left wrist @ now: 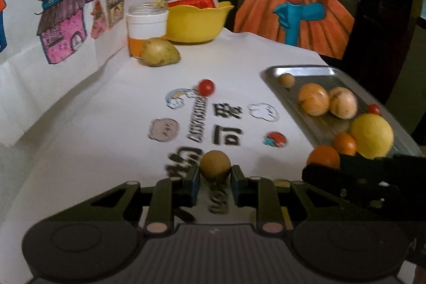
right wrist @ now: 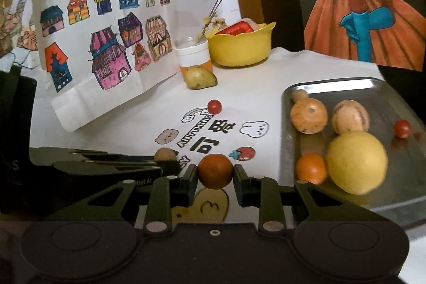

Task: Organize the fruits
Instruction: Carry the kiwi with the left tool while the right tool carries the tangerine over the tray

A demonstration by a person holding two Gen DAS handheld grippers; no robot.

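Two claws grip small round fruits across their middles — left claw (left wrist: 215, 175) a tan ball (left wrist: 215, 164), right claw (right wrist: 215, 175) an orange (right wrist: 215, 171); both probably light, hard, prone to roll.

The worktop (right wrist: 266, 76) is covered in white paper with printed cartoons. Directly on it, right of the right tongs (right wrist: 215, 172), lies a metal tray (right wrist: 346, 83). Ahead of them sit a red cherry tomato (right wrist: 214, 106), a potato (right wrist: 200, 78), a jar (right wrist: 193, 52) and a yellow bowl (right wrist: 241, 49).

Both wrist views low, forward, sharing tray (left wrist: 306, 70).
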